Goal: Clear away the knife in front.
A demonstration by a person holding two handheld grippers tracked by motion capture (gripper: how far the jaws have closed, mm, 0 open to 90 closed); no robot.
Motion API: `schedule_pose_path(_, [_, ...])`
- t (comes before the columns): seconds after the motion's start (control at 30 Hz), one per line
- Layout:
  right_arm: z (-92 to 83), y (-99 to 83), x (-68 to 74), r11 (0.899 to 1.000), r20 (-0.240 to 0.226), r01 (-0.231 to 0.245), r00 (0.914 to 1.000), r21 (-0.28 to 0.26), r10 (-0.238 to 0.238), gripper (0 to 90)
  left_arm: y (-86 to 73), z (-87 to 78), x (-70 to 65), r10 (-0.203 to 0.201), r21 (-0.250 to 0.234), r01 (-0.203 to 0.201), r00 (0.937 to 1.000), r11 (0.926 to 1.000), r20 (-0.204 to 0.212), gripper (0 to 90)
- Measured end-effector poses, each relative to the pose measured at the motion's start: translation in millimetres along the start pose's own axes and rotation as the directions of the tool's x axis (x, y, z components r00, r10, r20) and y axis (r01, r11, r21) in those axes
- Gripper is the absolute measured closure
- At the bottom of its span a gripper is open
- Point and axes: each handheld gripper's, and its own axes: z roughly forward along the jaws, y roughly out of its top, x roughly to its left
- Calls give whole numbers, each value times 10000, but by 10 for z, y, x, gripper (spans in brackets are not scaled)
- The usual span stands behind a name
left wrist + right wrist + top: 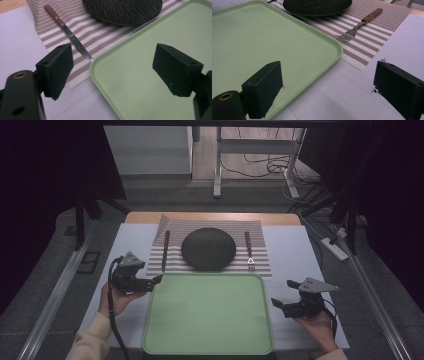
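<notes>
Both claws gape wide and empty: left gripper [159, 279] at the green tray's [208, 340] far-left corner, right gripper [278, 305] beside its right edge. Tray sits at the table's [295, 247] near edge; behind it, placemat [262, 265] with plate [208, 249], knife [164, 251], fork [248, 250].

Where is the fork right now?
In the high view the fork lies on the striped placemat, just right of the dark plate and behind the green tray.
</notes>
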Motion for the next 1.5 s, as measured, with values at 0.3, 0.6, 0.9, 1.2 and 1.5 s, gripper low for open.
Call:
schedule_pose_path(0.3, [7, -4, -3, 10000, -14, 4, 10000, 57, -4, 82, 112, 141, 125, -149, 181, 149, 9999, 9997, 26, 174])
schedule_pose_path(0.6, [16, -5, -5, 9999, -26, -9, 10000, 138, 9, 83, 256, 323, 250, -189, 372, 189, 9998, 9991, 12, 179])
schedule_pose_path(0.9, [29, -8, -9, 9999, -44, -29, 10000, 162, 30, 83, 369, 554, 403, -234, 715, 238, 9997, 9972, -57, 200])
schedule_pose_path(1.2, [35, -14, -16, 9997, -1, -37, 10000, 240, 37, 83, 479, 875, 506, -48, 1052, 13, 9994, 9945, 332, 513])
schedule_pose_path(1.5, [46, -23, -24, 9995, 21, -62, 10000, 311, 61, 84, 471, 1098, 502, 382, 1786, -557, 9942, 9823, 1001, 890])
